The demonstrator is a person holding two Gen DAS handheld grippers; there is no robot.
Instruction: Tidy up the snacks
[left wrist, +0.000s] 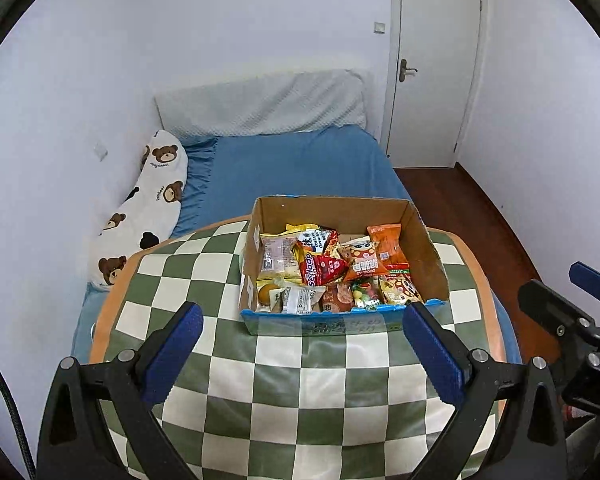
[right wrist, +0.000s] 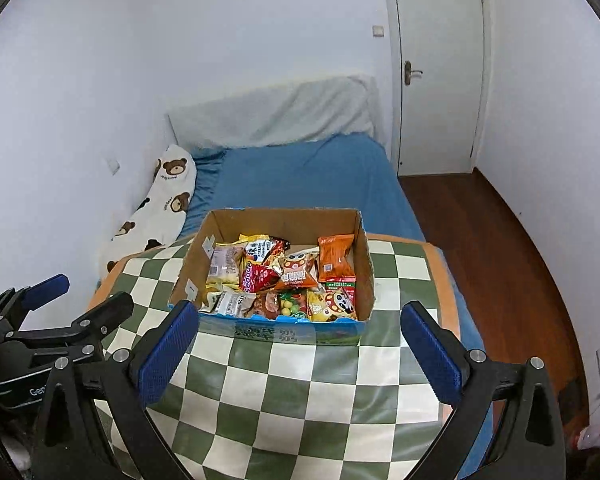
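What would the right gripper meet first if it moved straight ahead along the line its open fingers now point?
Probably the near blue wall of the cardboard box, with the snack packets just behind it. The right gripper hangs open over the checkered cloth; its height is unclear, so it might pass over the rim.

the left gripper [left wrist: 302, 336] hangs wide open and empty above the green checked cloth [left wrist: 300, 392]. at twelve o'clock from it sits a cardboard box [left wrist: 424, 240] crammed with snack packets [left wrist: 324, 268]. the right gripper [left wrist: 568, 300] pokes in at three o'clock. a bear-print pillow [left wrist: 148, 208] lies at ten o'clock.
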